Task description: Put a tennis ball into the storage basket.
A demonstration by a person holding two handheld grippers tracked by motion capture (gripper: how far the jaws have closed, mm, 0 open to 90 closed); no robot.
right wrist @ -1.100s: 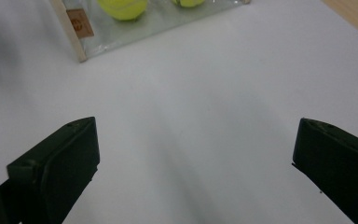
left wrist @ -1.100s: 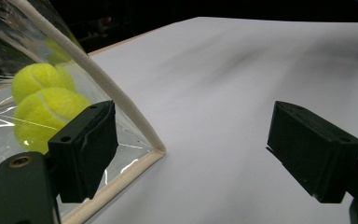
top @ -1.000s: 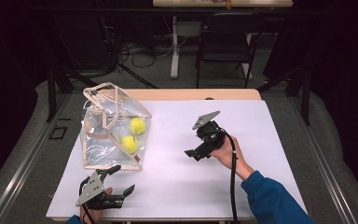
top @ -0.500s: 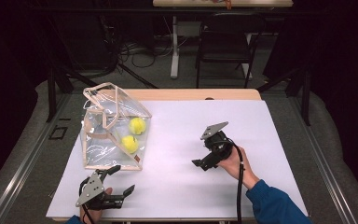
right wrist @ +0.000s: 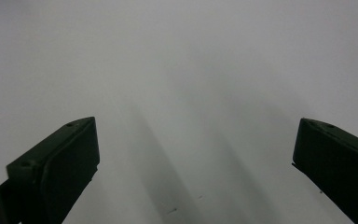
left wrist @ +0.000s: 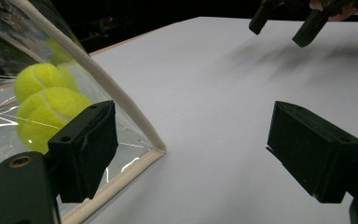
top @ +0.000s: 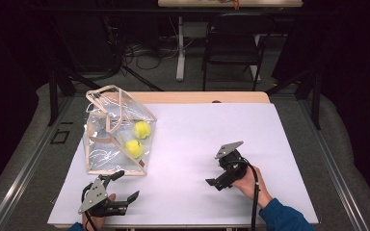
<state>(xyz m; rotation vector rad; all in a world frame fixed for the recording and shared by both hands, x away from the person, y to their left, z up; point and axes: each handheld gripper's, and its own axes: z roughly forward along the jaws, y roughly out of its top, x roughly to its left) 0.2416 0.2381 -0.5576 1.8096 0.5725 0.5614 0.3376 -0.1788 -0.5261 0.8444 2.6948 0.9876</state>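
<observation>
- We read this as the end of a loading step: two tennis balls (top: pixel 138 139) sit inside the clear bag (top: pixel 118 132), one just above the other, touching or nearly so.
- The clear bag stands on the white sheet at the left of the counter (top: pixel 279 139), its cream-trimmed top open.
- Our left gripper (top: pixel 120 197) rests near the counter's front edge, just below the bag's lower corner. Jaws spread wide, holding nothing.
- In the left gripper view, one jaw sits right next to the bag's trimmed corner (left wrist: pixel 156 151); we can't tell if it touches. Balls (left wrist: pixel 46 109) visible through the plastic behind it.
- Our right gripper (top: pixel 219 182) is out on the bare sheet, well apart from the bag, tilted down at the counter. Jaws spread wide, empty; its own view has only white surface between them.
- Next move, our guess: either park both grippers or close up the bag. The latter needs the left jaws on the trim or handle, with the right brought across to steady the far side.
- Risk: thin plastic may buckle and roll the balls.
</observation>
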